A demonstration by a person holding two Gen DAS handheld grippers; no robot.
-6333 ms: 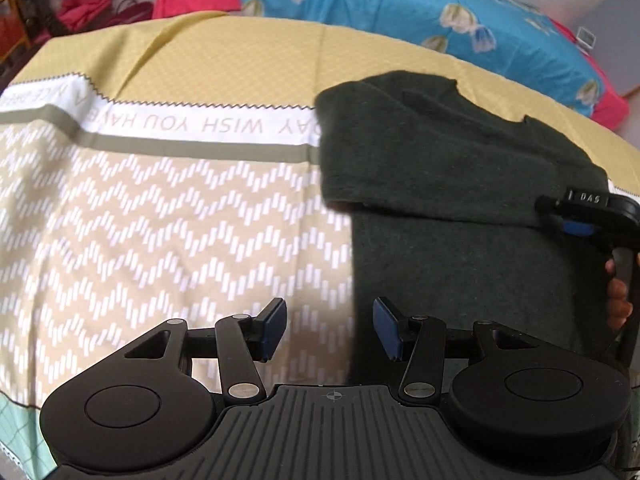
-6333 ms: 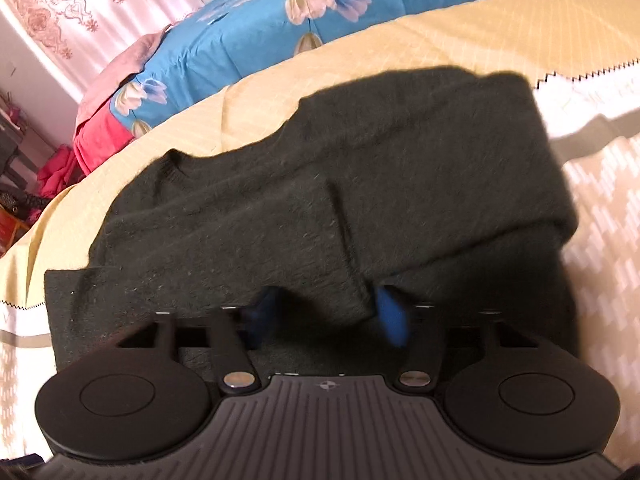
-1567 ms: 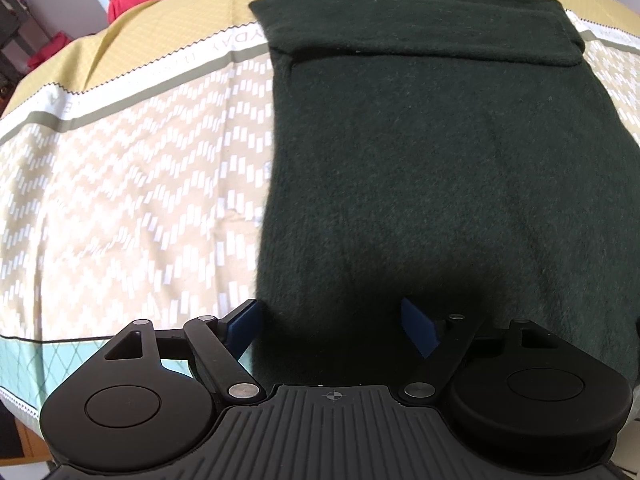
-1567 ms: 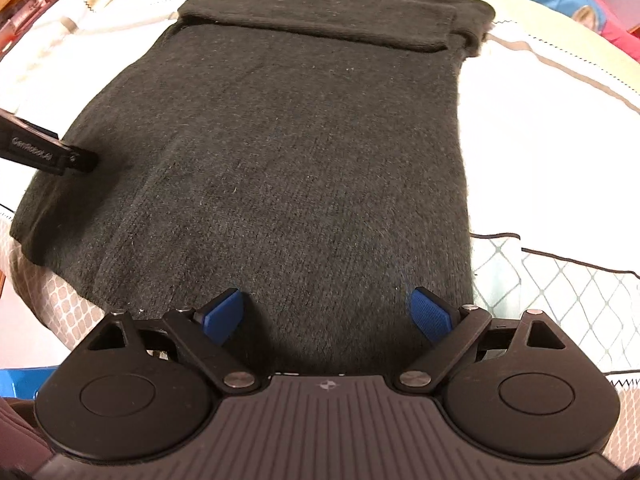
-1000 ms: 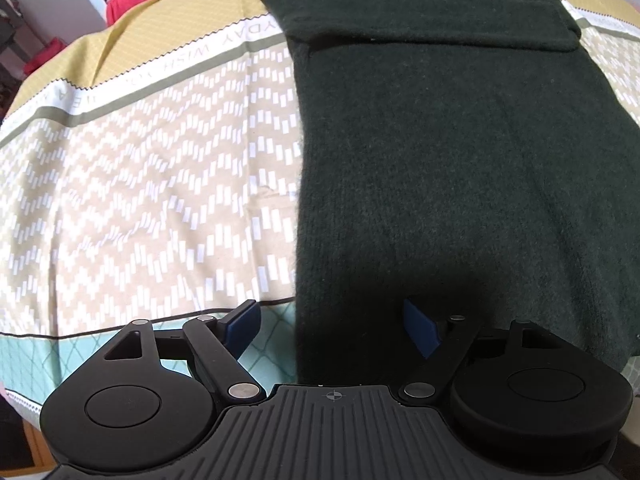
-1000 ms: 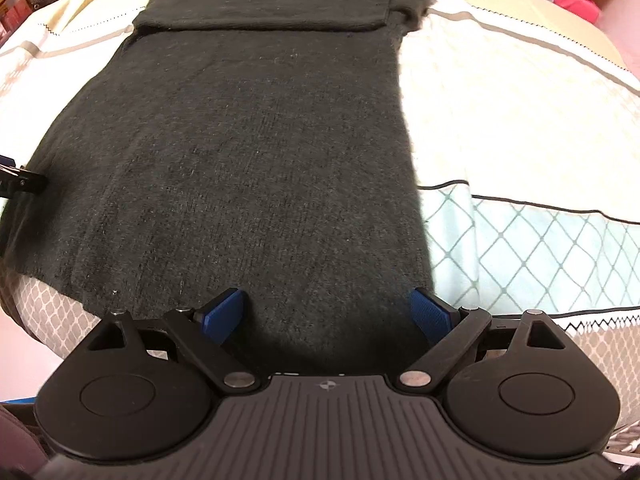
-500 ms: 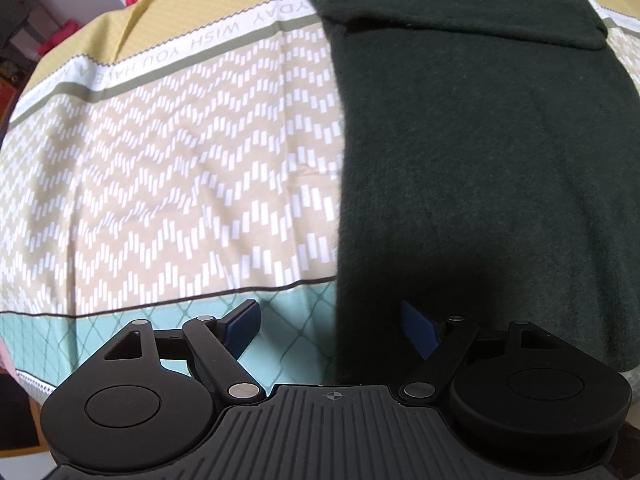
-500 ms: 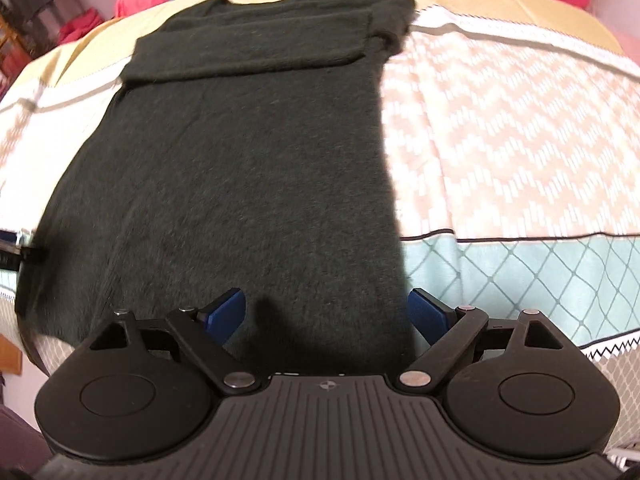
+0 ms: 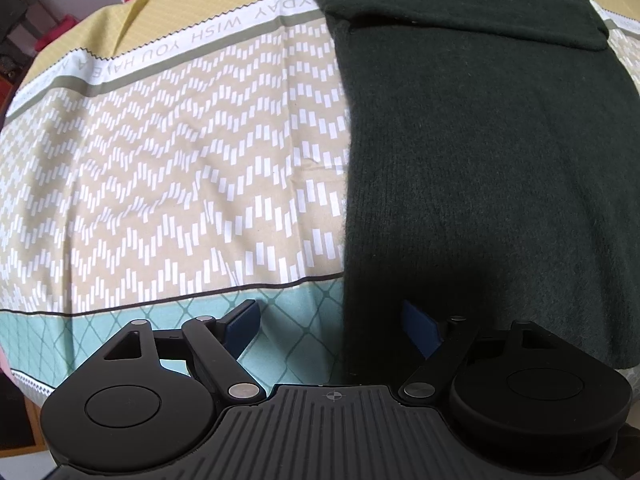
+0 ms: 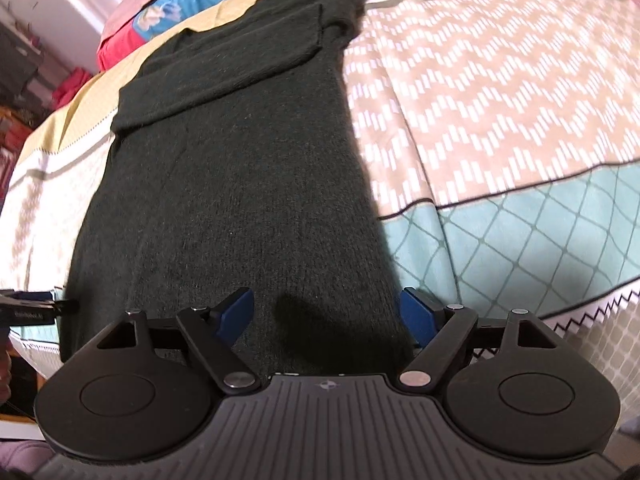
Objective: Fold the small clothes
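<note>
At the bed's near edge, our right gripper (image 10: 326,312) has its blue pads wide apart, jaws just closing in a bit, straddling the dark green sweater (image 10: 240,184) hem, not pinching it. Left gripper (image 9: 332,322) is spread too, over the sweater's left hem corner, nothing clamped. Sweater lies flat lengthwise on the patterned bedspread (image 9: 160,152), sleeves folded across its far end.

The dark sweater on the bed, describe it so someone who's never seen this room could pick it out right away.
Start from the bedspread, tan with white zigzag dashes and a teal diamond band along its near edge. Lying flat on it is the sweater, reaching down to that near edge. It is the only plain dark green knit there, with its sleeves folded across the chest.
</note>
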